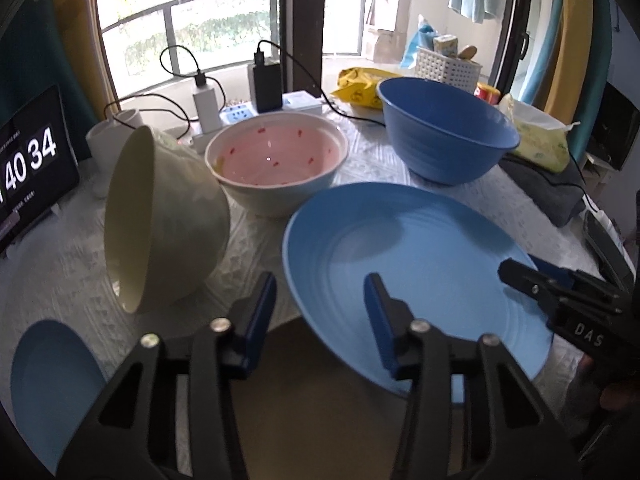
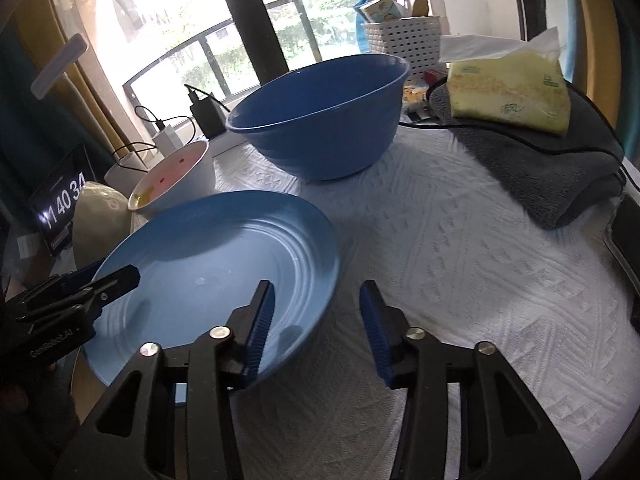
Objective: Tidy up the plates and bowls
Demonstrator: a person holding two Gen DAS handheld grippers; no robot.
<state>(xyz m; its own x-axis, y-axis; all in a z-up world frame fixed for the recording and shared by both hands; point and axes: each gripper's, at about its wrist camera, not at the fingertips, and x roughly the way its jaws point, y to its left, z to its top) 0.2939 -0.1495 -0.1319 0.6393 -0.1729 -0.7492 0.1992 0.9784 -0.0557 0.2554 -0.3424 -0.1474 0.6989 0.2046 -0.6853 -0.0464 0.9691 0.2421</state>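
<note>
A light blue plate [image 1: 416,264] [image 2: 208,264] lies at the near edge of the white tablecloth, its near part jutting past the cloth. My left gripper [image 1: 320,316] straddles the plate's left rim, one finger over the plate and one outside; the pads stand apart from it. My right gripper [image 2: 316,324] straddles the right rim the same way, open. Each gripper also shows in the other's view: the right gripper [image 1: 532,280] and the left gripper [image 2: 116,280]. Behind stand a cream bowl [image 1: 164,220] tipped on its side, a pink-lined bowl [image 1: 276,160] and a dark blue bowl [image 1: 444,136] [image 2: 320,120].
A second light blue plate [image 1: 48,380] sits at the lower left. A tablet clock [image 1: 32,164], a white cup [image 1: 108,140] and chargers with cables [image 1: 208,108] line the back left. A tissue pack [image 2: 508,84] rests on a grey towel [image 2: 552,168]; a white basket [image 2: 404,40] stands behind.
</note>
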